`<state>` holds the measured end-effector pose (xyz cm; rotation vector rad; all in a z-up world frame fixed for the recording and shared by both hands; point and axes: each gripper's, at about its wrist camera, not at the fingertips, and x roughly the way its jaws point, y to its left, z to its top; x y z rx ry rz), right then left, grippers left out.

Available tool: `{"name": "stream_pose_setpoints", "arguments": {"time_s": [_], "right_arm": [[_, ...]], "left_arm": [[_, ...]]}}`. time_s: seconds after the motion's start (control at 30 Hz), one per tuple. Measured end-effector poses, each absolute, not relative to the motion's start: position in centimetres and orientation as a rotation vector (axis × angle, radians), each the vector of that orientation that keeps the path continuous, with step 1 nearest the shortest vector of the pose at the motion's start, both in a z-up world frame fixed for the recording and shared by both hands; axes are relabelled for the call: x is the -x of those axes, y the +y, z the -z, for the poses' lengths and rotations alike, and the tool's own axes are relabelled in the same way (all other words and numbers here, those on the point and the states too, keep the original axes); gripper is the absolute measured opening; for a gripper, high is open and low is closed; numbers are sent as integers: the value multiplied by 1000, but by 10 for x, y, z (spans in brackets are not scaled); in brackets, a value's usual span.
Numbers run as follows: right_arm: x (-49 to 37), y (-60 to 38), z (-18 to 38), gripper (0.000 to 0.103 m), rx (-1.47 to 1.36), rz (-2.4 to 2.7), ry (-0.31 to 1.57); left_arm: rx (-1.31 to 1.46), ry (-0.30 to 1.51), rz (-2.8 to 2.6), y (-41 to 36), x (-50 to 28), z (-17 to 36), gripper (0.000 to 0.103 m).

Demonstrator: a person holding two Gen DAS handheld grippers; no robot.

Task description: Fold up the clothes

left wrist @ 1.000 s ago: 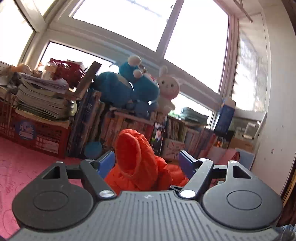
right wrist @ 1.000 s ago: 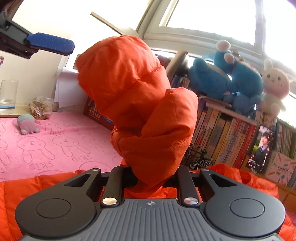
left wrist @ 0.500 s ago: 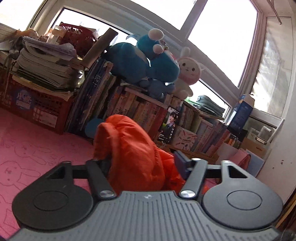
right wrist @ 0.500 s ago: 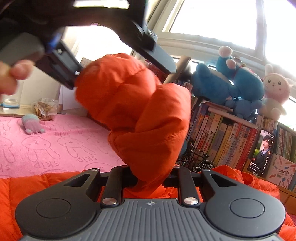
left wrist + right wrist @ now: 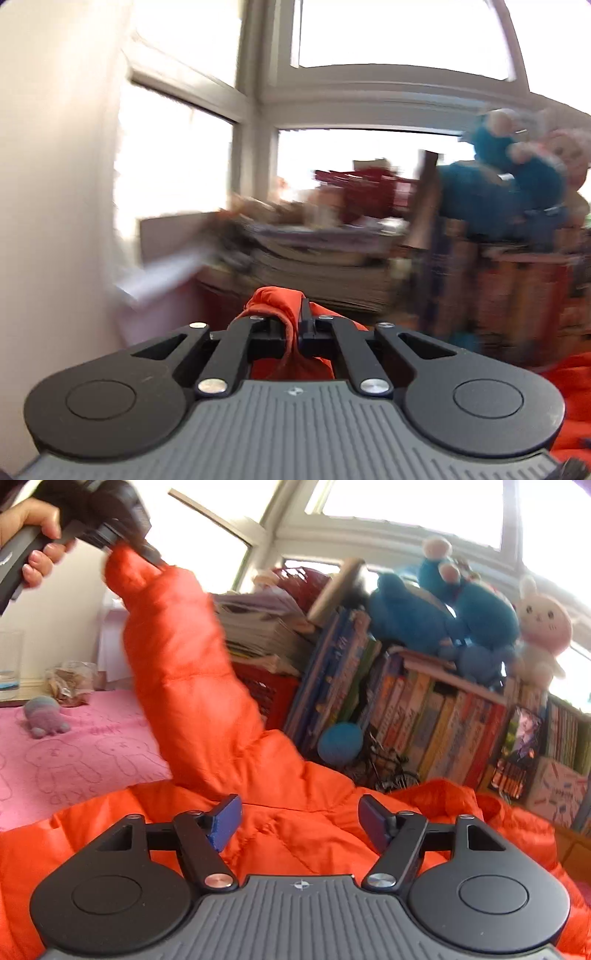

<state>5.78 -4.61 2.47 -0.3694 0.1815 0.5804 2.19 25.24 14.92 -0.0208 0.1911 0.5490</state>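
An orange puffer jacket [image 5: 295,834] spreads across the lower half of the right wrist view, lying on a pink bunny-print cover [image 5: 85,753], with one sleeve [image 5: 177,657] hauled up toward the upper left corner. A second ago that sleeve stood bunched between the right gripper's fingers; now the right gripper [image 5: 301,821] hangs over the jacket body at lower centre, its jaws opening and no fabric between the blue pads [image 5: 225,821]. The left gripper [image 5: 129,542], held by a person's hand [image 5: 40,542] at the upper left edge, was wide apart a second ago and is now clamped on the sleeve's cuff, which it has lifted clear of the cover. In the left wrist view (heavily blurred) the left gripper [image 5: 295,325] pinches a fold of orange cloth at lower centre. Behind the jacket, a row of books [image 5: 424,716] fills the right middle, topped by blue plush toys [image 5: 443,605] and a pink rabbit plush [image 5: 543,624]. A red crate [image 5: 266,694] under stacked magazines [image 5: 258,624] sits at centre, partly hidden by the raised sleeve. At the far left stand a glass [image 5: 9,664], a crumpled bag [image 5: 70,681] and a small pastel toy [image 5: 44,716].
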Motion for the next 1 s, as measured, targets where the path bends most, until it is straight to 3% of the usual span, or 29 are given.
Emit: {"name": "stream_pose_setpoints", "arguments": {"time_s": [0.2,0.4,0.57,0.63,0.67,0.77,1.0], "right_arm": [[-72,-47,-22,71,346,-536,257],[-77,-41,-18,74,391,-530,288],[-76,-37,-17,74,423,-532,289],[-76,-38,-17,74,421,-534,291],[-77,-38,-17,74,420,-535,292],[-78,-38,-17,75,416,-537,293],[-78,-39,-18,78,408,-541,294]], "left_arm": [[-109,361,-656,305,-54,-138,6],[-251,722,-571,307,-91,-88,16],[-123,699,-512,307,-84,-98,50],[63,629,-447,320,-76,-116,82],[163,585,-417,328,-72,-125,85],[237,579,-502,339,-76,-139,86],[-48,742,-537,323,-99,-121,83]]}}
